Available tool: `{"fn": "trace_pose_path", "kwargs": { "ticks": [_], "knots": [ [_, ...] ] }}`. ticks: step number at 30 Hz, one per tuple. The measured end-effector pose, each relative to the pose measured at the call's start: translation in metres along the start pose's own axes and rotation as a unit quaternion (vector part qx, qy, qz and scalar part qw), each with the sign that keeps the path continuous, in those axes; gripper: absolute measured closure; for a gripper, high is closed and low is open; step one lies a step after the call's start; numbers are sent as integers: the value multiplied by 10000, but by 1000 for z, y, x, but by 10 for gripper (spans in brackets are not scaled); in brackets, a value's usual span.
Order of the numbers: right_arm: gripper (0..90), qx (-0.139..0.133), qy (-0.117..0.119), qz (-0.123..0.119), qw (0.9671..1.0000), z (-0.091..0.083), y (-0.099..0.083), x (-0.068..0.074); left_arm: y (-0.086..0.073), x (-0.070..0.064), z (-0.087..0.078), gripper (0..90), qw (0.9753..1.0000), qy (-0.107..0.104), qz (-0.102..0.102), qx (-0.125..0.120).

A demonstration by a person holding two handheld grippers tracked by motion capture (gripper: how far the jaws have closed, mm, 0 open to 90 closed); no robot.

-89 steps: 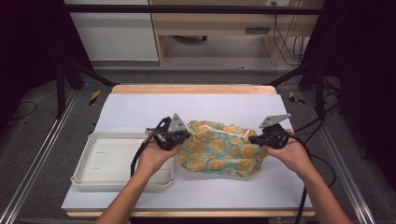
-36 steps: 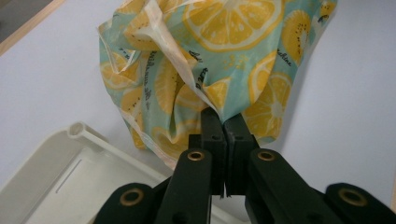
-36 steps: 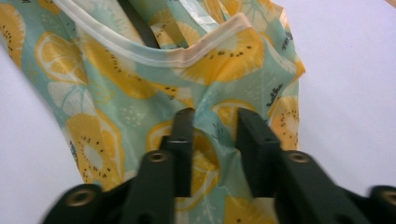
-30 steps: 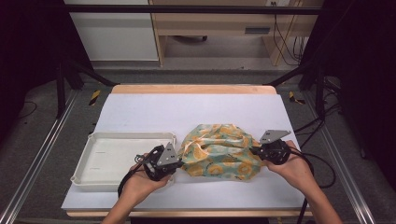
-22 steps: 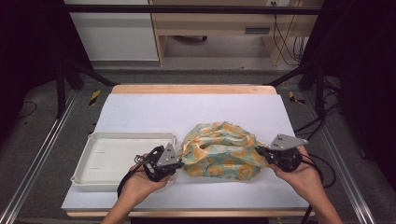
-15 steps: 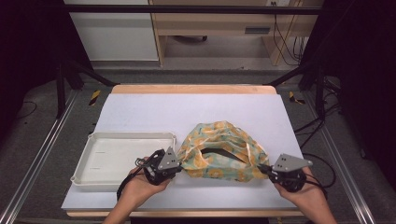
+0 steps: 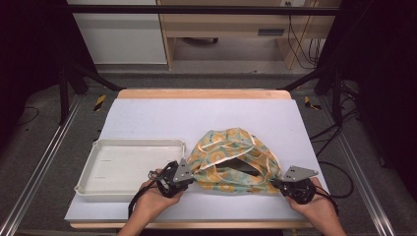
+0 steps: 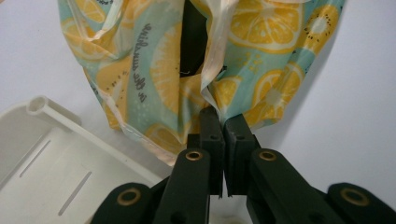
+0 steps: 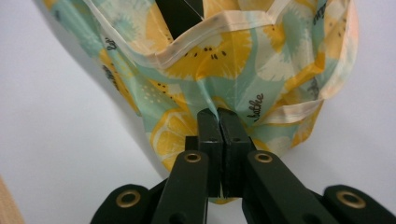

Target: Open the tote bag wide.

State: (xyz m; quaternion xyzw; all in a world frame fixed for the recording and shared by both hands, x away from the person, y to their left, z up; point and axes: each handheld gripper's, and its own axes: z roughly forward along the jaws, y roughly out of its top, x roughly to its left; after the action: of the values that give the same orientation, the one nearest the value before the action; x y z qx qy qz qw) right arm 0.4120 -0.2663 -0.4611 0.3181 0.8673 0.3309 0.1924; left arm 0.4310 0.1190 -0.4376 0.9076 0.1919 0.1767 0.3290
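Both grippers clamped on the lemon-print bag!
The left gripper (image 7: pixel 188 178) and right gripper (image 7: pixel 277 184) each pinch an end of the bag (image 7: pixel 231 160), stretched near the bench's front edge, beside the white tray (image 7: pixel 93 156).

What the cloth bag and the frame edges keep out of sight

In the high view the bag (image 7: pixel 231 162) gapes open on a dark hollow, and whatever sits inside it is too dim to make out; the person's forearms run off the bottom edge. In the left gripper view the bag's top is cropped by the frame, the white tray (image 8: pixel 56 158) is cut off at the left and bottom, and the fold pinched by the left gripper (image 8: pixel 223 119) vanishes between the closed jaws. In the right gripper view the cloth also disappears inside the right gripper (image 9: pixel 218 116), and the small lettering printed on the fabric cannot be read in full.
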Motion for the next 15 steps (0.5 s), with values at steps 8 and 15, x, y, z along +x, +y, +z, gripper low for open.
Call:
{"fn": "trace_pose_path", "kwargs": {
  "ticks": [8, 15],
  "knots": [
    [636, -518, 120, 109, 9985, -23, 6, 0, 1, -6, 2, 878, 9999, 38, 102, 80],
    [296, -970, 358, 342, 9941, -38, 27, -9, 0, -6, 2, 878, 9999, -1, 102, 67]
  ]
}}
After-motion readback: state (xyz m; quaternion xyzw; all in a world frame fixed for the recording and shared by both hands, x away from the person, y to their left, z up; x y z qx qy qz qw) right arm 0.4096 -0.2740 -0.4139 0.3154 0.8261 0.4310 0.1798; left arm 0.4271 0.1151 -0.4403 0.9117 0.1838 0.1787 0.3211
